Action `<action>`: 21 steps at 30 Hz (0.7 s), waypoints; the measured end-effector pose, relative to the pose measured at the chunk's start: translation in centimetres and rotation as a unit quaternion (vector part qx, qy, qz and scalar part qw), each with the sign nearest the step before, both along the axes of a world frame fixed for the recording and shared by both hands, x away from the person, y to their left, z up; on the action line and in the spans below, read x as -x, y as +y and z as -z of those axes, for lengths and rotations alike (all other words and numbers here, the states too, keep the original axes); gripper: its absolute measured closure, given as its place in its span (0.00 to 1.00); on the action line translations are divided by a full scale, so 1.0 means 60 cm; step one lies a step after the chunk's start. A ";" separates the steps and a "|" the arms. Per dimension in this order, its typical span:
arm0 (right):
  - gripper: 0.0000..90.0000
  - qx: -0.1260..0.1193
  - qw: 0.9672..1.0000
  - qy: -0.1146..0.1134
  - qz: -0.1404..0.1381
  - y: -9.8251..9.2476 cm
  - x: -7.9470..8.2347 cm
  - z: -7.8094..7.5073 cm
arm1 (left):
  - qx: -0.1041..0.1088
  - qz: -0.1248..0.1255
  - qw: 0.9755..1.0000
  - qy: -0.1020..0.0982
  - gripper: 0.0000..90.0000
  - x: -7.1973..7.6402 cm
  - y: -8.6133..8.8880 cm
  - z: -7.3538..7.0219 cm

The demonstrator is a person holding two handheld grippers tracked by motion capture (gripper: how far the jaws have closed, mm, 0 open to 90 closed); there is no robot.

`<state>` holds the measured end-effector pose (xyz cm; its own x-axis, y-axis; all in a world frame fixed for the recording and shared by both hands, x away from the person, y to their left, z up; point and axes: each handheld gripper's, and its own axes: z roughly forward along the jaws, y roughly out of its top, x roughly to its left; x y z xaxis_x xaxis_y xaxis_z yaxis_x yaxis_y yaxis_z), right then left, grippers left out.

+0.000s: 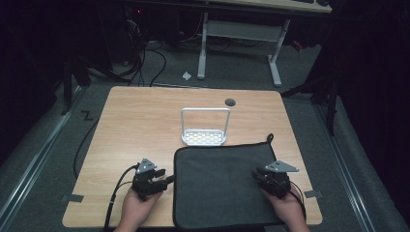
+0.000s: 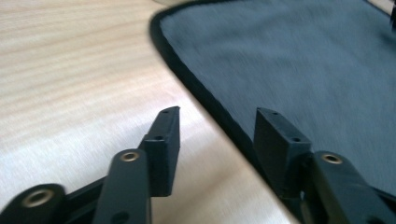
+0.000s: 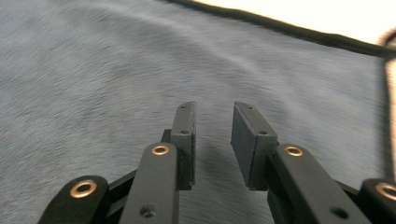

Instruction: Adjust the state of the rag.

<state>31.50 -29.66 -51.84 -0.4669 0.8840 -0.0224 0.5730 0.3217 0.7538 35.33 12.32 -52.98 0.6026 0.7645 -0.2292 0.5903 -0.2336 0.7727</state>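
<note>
obstacle: my only one is the white rack (image 1: 205, 126) mid-counter (image 1: 140, 121) | free: flat mat (image 1: 222, 183), bare wood around

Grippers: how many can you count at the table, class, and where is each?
2. The left gripper sits at the mat's left edge over the table; the right gripper is over the mat's right side.

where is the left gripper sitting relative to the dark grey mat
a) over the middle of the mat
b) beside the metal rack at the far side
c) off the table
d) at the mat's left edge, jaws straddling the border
d: in the left gripper view, the left gripper has one jaw over bare table and the other over the mat, jaws apart.
</note>
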 end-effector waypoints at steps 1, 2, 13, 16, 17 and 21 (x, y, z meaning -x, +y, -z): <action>0.75 0.005 1.000 -0.004 -0.020 0.013 0.001 0.001 | -0.012 -0.009 1.000 -0.003 0.54 -0.023 -0.008 -0.002; 0.73 0.006 1.000 -0.008 -0.026 0.018 0.001 0.000 | -0.017 -0.011 1.000 -0.003 0.54 -0.035 -0.013 -0.002; 0.63 0.004 0.995 -0.028 -0.094 0.064 0.002 -0.012 | -0.037 -0.033 0.999 0.002 0.61 -0.126 -0.060 0.007; 0.64 -0.004 0.994 -0.021 -0.103 0.076 0.002 -0.014 | -0.025 -0.031 0.999 0.004 0.68 -0.131 -0.064 0.009; 0.63 -0.006 0.994 -0.018 -0.108 0.082 0.002 -0.015 | -0.030 -0.029 0.999 -0.004 0.68 -0.130 -0.068 0.010; 0.62 0.000 0.991 -0.023 -0.130 0.112 0.007 -0.014 | -0.064 -0.009 0.997 -0.032 0.72 -0.123 -0.083 0.011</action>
<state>31.10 -22.94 -50.97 -0.6776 0.7338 -0.0489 0.4356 0.4540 0.7772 42.74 7.31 -53.64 0.5984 0.7960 -0.0911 0.5458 -0.3218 0.7737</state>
